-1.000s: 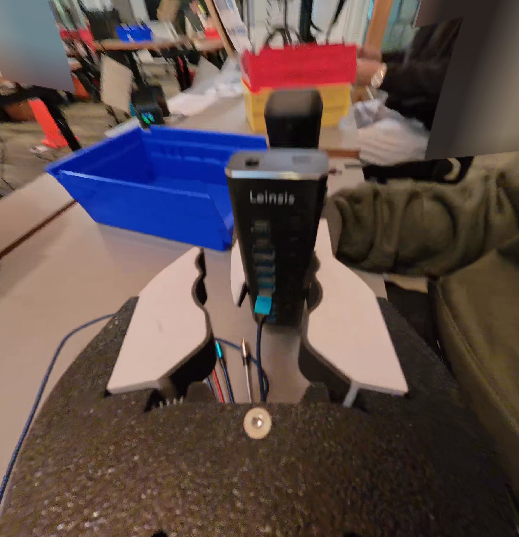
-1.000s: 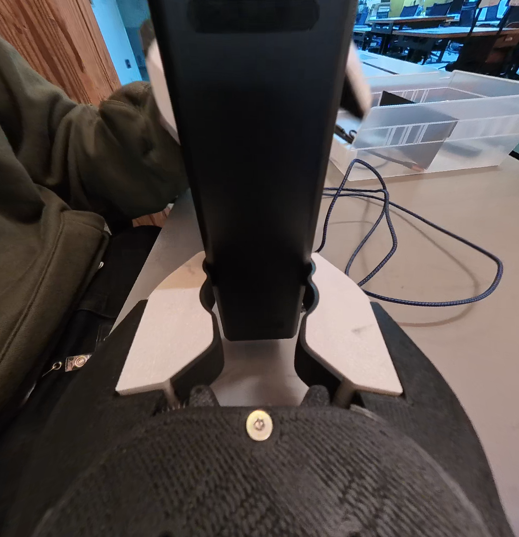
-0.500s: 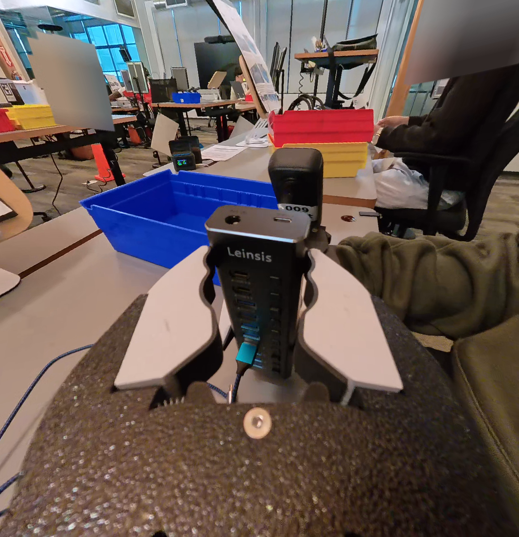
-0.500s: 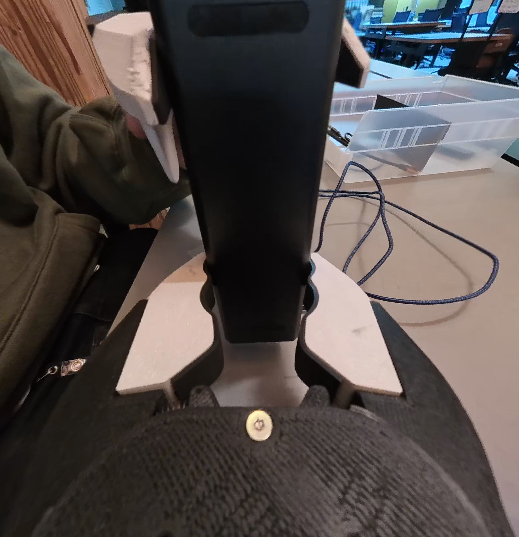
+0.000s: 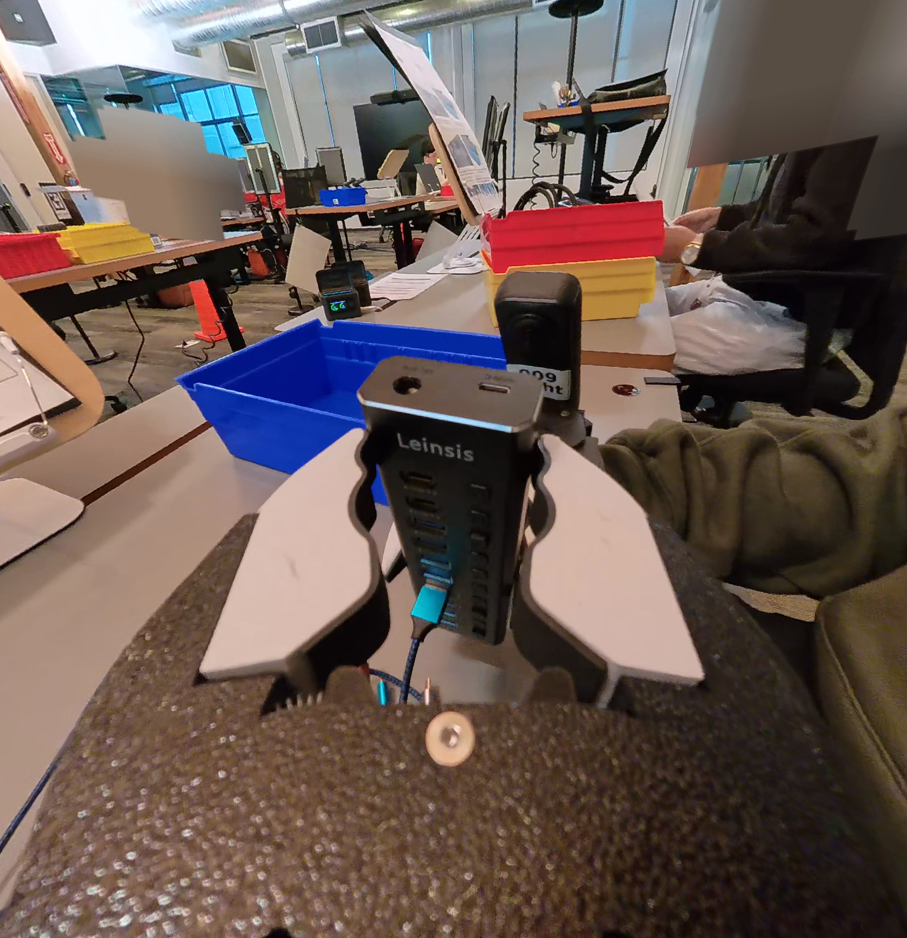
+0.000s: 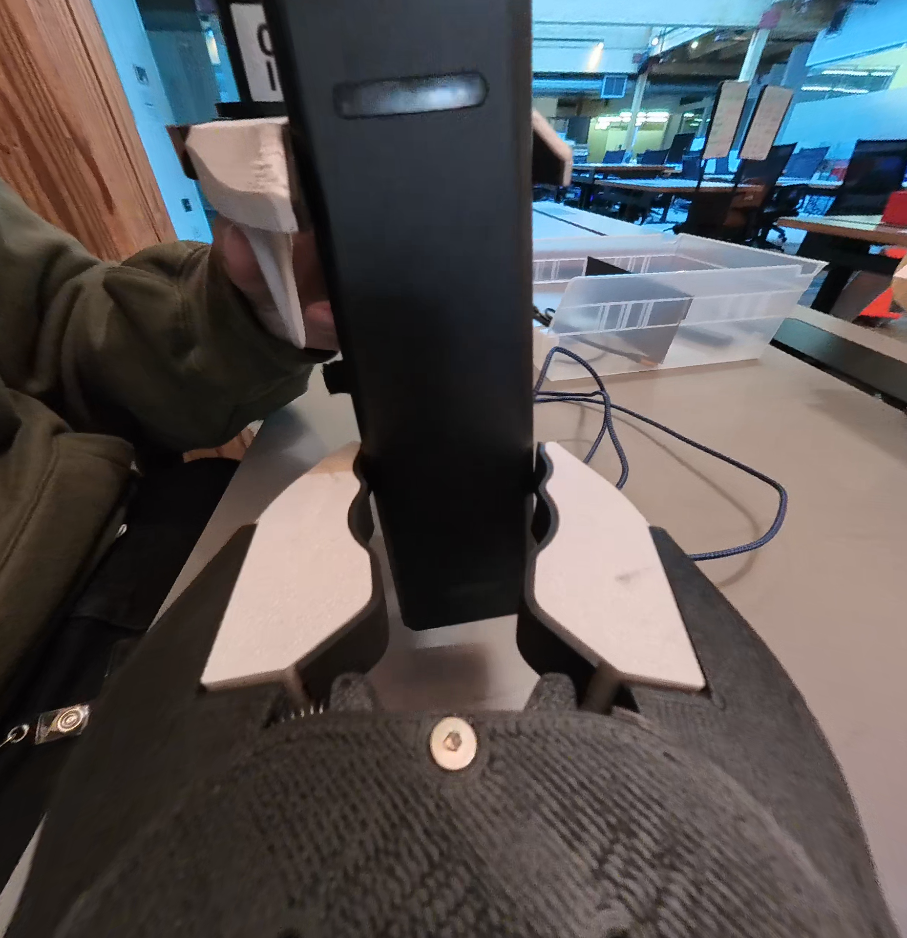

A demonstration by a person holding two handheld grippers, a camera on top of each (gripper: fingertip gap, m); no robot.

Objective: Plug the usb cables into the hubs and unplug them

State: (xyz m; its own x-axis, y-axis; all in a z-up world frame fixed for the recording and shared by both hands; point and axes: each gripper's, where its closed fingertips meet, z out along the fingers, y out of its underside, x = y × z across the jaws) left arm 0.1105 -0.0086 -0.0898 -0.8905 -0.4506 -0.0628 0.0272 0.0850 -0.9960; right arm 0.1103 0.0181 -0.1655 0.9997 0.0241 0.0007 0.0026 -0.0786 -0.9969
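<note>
- I had both grippers, left (image 5: pixel 448 512) and right (image 6: pixel 448 507), clamped on the hub (image 5: pixel 454 507) at centre frame, probably to steady it.
- The plug (image 5: pixel 430 601) sat seated low on the hub; the cable (image 6: pixel 695 451) trailed right.

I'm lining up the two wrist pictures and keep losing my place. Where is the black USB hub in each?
Left wrist view: USB hub stands centre, port side showing, between the left gripper fingers.
Right wrist view: USB hub fills the centre, plain back showing, between the right gripper fingers.
Shared landmark: the olive-green sleeve.
</note>
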